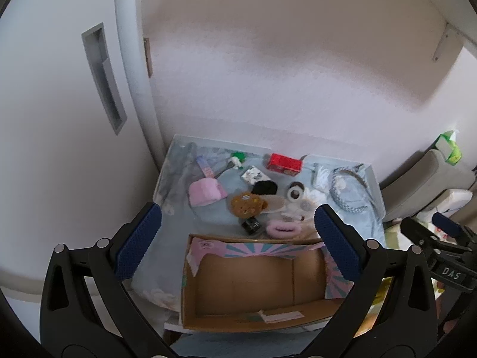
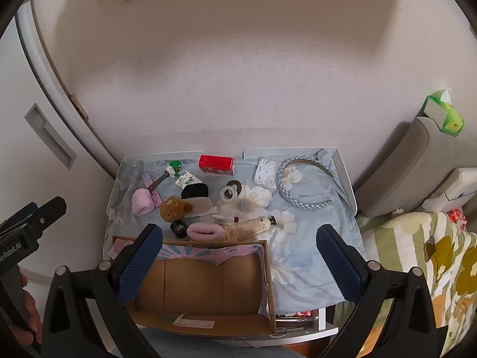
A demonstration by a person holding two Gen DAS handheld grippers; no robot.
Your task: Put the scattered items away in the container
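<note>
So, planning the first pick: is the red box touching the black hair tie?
Apart. The right wrist view shows bare cloth between the red box and the black hair tie.

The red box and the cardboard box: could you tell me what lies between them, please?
In the right wrist view, a black scrunchie, a brown bear plush and a pink fluffy clip.

My two grippers, left (image 1: 238, 229) and right (image 2: 240, 241), have black plastic frames, silver rivets, ridged blue finger pads (image 1: 140, 243), and white lettering on the bodies.

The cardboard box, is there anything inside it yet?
Empty. The cardboard box is open on top and shows only its bare brown floor; the red box and other things lie outside on the cloth.
</note>
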